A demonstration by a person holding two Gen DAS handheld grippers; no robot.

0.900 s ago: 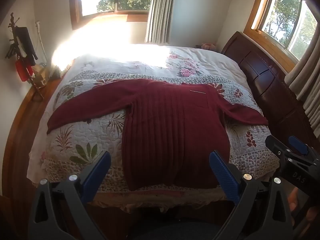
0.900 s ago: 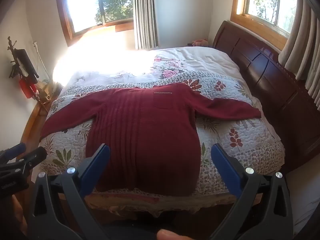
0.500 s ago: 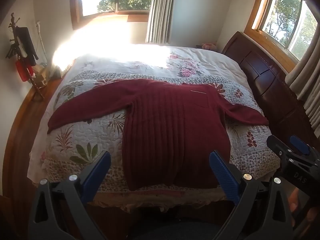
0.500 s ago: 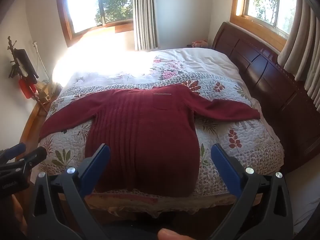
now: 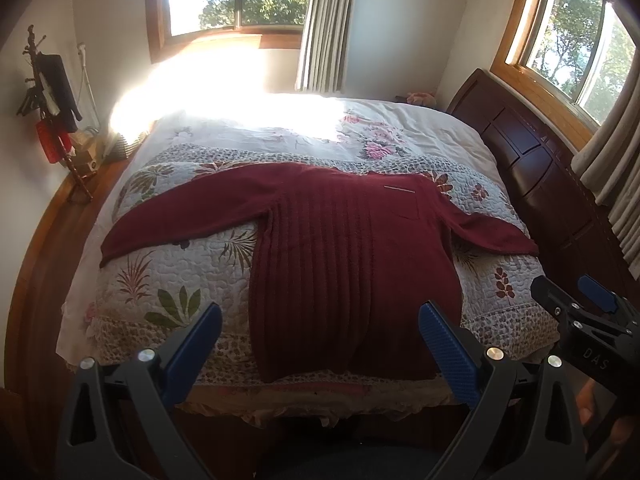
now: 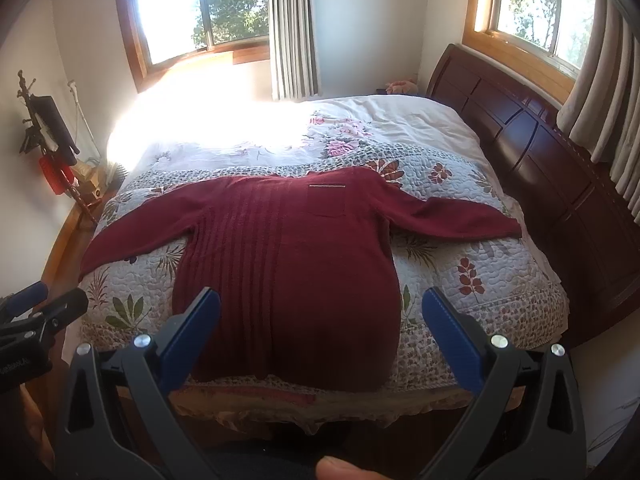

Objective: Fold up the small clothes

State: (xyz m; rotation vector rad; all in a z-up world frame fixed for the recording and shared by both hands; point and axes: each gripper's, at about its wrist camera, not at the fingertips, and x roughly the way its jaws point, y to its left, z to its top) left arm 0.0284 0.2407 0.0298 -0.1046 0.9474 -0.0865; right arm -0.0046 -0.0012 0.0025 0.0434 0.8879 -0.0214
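Nothing moved: sweater (image 5: 352,272) flat, untouched.

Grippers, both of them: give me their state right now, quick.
Left gripper: open, holding nothing, short of the maroon sweater.
Right gripper: open, holding nothing, also short of the sweater.

A home bedroom: quilted bed (image 5: 168,280), wooden headboard (image 6: 520,136), curtained windows (image 6: 192,4).
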